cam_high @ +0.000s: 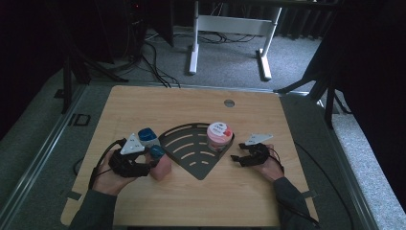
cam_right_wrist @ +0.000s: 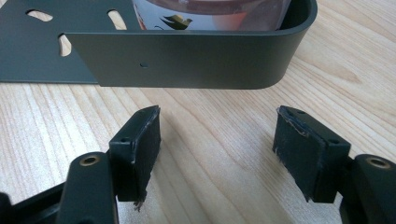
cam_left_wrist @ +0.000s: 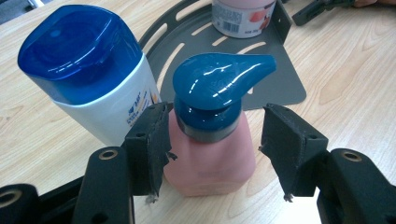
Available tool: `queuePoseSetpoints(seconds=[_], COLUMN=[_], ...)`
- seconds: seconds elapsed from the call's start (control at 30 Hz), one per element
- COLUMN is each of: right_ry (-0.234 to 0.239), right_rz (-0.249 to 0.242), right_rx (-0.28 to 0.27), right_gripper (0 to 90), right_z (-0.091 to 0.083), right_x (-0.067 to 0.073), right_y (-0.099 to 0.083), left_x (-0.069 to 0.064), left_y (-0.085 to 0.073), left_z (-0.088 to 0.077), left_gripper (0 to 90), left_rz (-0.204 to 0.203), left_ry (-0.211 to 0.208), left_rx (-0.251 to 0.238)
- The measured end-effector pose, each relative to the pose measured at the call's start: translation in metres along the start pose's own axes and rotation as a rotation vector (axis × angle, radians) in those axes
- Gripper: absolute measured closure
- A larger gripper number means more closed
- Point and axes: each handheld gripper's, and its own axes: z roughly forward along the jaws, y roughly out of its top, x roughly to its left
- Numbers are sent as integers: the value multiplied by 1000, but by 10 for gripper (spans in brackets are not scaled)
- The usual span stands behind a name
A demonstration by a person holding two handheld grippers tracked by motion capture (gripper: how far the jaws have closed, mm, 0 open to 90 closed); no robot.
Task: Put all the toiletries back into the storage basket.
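A pink pump bottle (cam_high: 161, 168) (cam_left_wrist: 210, 156) with a teal pump head stands on the table left of a dark quarter-round rack (cam_high: 196, 148) (cam_left_wrist: 275, 81). My left gripper (cam_high: 151, 164) (cam_left_wrist: 217, 125) is open around it: the left pad sits at the bottle's shoulder and the right pad stands clear of it. Just behind stands a white bottle with a blue cap (cam_high: 148, 136) (cam_left_wrist: 98, 84). A pink jar (cam_high: 219, 135) (cam_left_wrist: 242, 16) (cam_right_wrist: 210, 11) stands in the rack's right corner. My right gripper (cam_high: 235, 158) (cam_right_wrist: 217, 126) rests open and holds nothing, facing the rack's curved wall (cam_right_wrist: 187, 56).
The wooden table (cam_high: 191, 103) has a round cable hole (cam_high: 229, 103) at its far edge. The person's forearms come in from the near edge. Beyond the table, a white desk frame (cam_high: 230, 28) and cables lie on the grey floor.
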Motion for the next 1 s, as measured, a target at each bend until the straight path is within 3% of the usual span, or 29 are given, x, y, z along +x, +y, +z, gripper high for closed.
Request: queuePoseSetpoints(seconds=[1.0], right_ry=[1], right_rz=[2], right_rx=[1], right_gripper=[317], right_z=[0], right_x=[0], right_y=[0], left_x=[9], left_y=[17], left_z=[16], left_gripper=[448], left_rz=[72], left_ry=[-39], left_rx=[71])
